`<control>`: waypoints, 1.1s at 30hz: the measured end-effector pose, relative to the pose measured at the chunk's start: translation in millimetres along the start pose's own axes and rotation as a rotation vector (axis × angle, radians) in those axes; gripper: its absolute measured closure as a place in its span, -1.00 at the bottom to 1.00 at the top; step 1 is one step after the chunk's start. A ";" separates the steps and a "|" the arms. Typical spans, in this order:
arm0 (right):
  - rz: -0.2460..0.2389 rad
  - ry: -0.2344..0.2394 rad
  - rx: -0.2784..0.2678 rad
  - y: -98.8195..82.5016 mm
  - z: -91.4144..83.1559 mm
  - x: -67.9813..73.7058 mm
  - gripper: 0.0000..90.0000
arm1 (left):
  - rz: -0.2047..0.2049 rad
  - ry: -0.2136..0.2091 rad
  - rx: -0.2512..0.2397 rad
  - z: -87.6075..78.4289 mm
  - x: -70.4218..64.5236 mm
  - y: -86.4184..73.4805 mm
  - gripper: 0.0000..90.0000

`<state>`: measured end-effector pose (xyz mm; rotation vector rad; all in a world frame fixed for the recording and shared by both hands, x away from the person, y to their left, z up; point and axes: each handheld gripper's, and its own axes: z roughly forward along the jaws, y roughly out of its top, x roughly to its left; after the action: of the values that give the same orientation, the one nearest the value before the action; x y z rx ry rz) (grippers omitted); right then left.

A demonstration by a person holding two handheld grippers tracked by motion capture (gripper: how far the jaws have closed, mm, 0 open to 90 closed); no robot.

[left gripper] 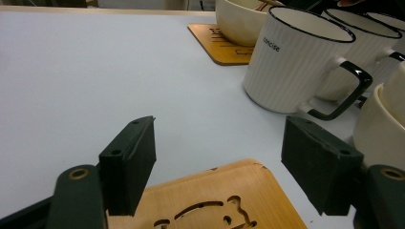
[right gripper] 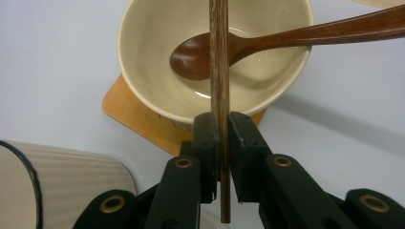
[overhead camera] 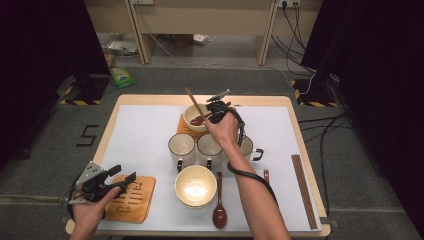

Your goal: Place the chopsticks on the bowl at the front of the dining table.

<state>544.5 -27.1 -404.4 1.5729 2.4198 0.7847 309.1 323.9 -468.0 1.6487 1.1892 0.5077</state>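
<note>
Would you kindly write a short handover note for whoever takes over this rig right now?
Right gripper: shut on a pair of dark wooden chopsticks, held above the far cream bowl.
Left gripper: open, holding nothing, over the near wooden coaster.
Done: the far cream bowl sits on its wooden coaster with a brown wooden spoon in it.
Left, probably: set down the chopsticks; the near cream bowl stands beside its coaster, and the second spoon and second chopsticks lie on the white mat.

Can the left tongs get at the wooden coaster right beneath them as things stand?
Probably yes. The left tongs stand open just above the bare square wooden coaster, with nothing between; the nearest white ribbed mug stands apart, farther back.
</note>
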 end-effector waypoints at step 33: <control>-0.005 0.010 -0.001 0.4 3.4 3.3 0.76 | -0.001 -0.001 0.002 0.5 -0.3 -0.2 -0.41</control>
<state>544.7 -22.9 -406.6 1.5659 2.4296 0.7945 309.3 323.4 -468.4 1.6500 1.1902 0.5054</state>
